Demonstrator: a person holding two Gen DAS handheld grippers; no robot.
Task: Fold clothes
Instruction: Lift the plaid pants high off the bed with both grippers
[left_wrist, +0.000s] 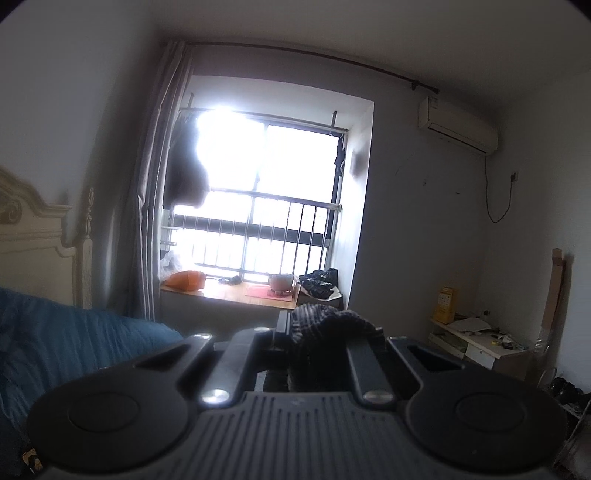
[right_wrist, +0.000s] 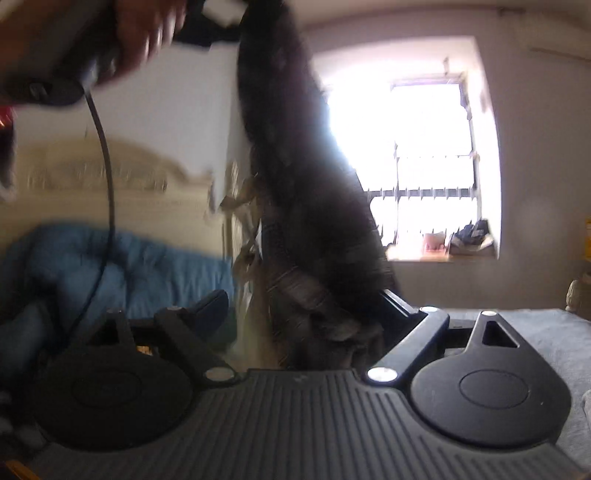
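Note:
A dark striped garment (left_wrist: 325, 328) is bunched between my left gripper's (left_wrist: 295, 332) fingers, which are shut on it and held up in the air facing the window. In the right wrist view the same dark garment (right_wrist: 295, 184) hangs down in a long twisted strip from the left gripper at the top, held by a hand (right_wrist: 144, 33). Its lower end lies between my right gripper's (right_wrist: 306, 317) fingers; the jaws stand wide apart around the cloth. This view is blurred by motion.
A bed with a blue quilt (left_wrist: 66, 343) and a cream headboard (left_wrist: 33, 229) lies at the left. A bright barred window (left_wrist: 258, 206) with a cluttered sill is ahead. A low white desk (left_wrist: 476, 336) stands at the right. A grey bed sheet (right_wrist: 554, 332) lies below the right gripper.

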